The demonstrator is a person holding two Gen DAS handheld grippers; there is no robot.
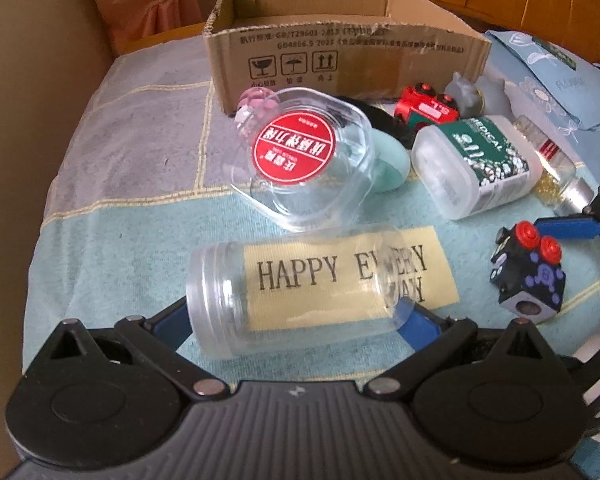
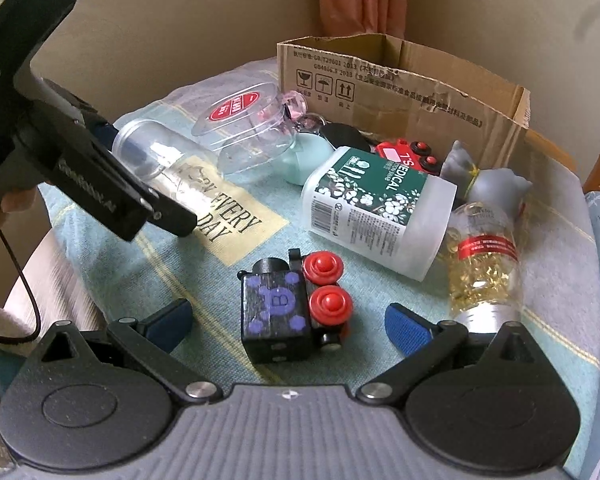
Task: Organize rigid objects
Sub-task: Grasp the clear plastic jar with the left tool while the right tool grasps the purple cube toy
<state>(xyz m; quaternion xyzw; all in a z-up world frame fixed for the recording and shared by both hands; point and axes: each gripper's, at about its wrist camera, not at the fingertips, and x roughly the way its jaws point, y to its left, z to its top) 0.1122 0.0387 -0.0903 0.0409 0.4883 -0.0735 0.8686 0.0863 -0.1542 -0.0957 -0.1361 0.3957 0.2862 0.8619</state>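
The left gripper (image 1: 296, 316) has its blue pads on either end of a clear plastic jar (image 1: 296, 296) that lies on its side over the "HAPPY EVERY DAY" patch of the blanket (image 1: 112, 240); the jaws look closed against the jar, one on the ribbed mouth, the other on the base. From the right wrist view the same jar (image 2: 160, 156) shows between that gripper's fingers, near the blanket's left edge.

The right gripper (image 2: 288, 326) has its jaws spread wide, with a black toy block (image 2: 278, 312) carrying two red wheels sitting between the pads and touching neither.

Farther in, a clear tub with a round red label (image 1: 300, 156) rests tilted against a pale green egg-shaped thing (image 1: 392, 160). Just beside it lies a white bottle with a green flowered label (image 2: 380, 208), and next to that a clear bottle of yellow capsules (image 2: 484, 260). A red toy car (image 2: 408, 154) and a grey cat figure (image 2: 496, 188) sit behind them, close to the open cardboard box (image 1: 340, 64) at the blanket's far edge.
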